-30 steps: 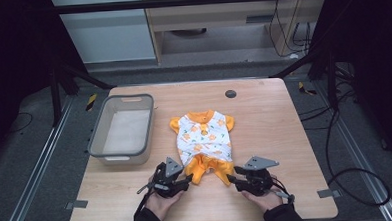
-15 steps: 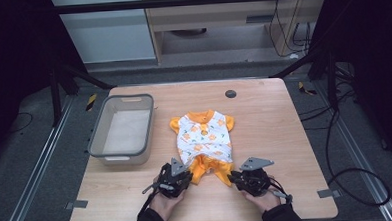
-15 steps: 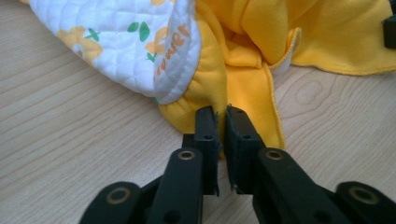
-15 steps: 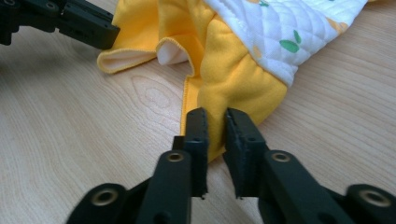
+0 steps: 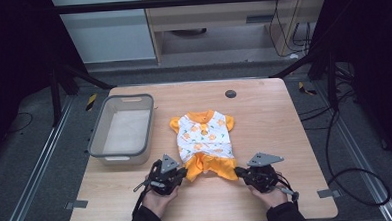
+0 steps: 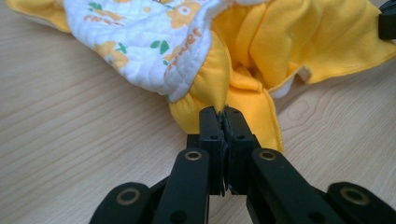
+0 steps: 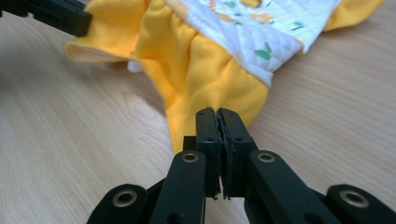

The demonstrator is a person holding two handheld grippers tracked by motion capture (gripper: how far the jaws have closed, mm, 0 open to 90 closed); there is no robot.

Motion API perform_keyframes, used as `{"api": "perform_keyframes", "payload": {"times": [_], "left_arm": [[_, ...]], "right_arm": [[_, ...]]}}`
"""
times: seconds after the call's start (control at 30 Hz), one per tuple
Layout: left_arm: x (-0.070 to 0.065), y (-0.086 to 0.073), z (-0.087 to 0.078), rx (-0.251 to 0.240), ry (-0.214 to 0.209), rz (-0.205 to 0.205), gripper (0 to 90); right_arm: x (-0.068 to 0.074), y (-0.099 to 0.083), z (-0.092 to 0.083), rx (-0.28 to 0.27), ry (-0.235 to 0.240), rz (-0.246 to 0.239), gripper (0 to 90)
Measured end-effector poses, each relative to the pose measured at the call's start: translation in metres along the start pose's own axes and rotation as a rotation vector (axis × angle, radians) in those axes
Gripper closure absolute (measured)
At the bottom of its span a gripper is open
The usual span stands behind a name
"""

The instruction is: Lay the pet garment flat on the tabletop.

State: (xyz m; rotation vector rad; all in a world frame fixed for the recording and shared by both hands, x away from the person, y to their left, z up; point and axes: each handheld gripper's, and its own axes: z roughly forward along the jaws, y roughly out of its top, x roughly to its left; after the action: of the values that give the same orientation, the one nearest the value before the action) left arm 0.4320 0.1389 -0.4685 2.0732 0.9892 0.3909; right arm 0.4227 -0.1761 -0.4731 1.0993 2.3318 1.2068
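Both grips look made — the left gripper (image 6: 223, 112) and right gripper (image 7: 219, 113) have just been closing and now pinch the yellow bottom corners of the baby outfit (image 5: 204, 140), which lies flat near the worktop's (image 5: 263, 102) front edge, beside the grey bin (image 5: 97, 140) — lifting or folding remains.

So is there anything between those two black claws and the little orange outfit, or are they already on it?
Nothing stands between them. The left gripper and the right gripper are each already shut on the outfit at its orange bottom hem.
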Motion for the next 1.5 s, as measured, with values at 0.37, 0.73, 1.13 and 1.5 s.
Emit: {"api": "perform_keyframes", "payload": {"times": [0.37, 0.73, 1.13, 1.5], "left_arm": [[0.01, 0.004, -0.017, -0.021, -0.011, 0.016, 87.9], [0.022, 0.008, -0.024, -0.026, -0.017, 0.003, 87.8], [0.026, 0.003, 0.002, 0.047, 0.053, 0.033, 85.6], [0.033, 0.0, -0.013, -0.013, 0.105, 0.013, 55.4]], "right_arm": [[-0.015, 0.005, -0.014, -0.056, -0.044, 0.016, 88.0], [-0.02, 0.01, -0.018, -0.089, -0.064, 0.021, 88.1], [-0.028, 0.005, 0.004, -0.022, -0.122, 0.015, 87.3], [-0.028, 0.002, -0.003, -0.055, -0.156, -0.012, 69.3]]}}
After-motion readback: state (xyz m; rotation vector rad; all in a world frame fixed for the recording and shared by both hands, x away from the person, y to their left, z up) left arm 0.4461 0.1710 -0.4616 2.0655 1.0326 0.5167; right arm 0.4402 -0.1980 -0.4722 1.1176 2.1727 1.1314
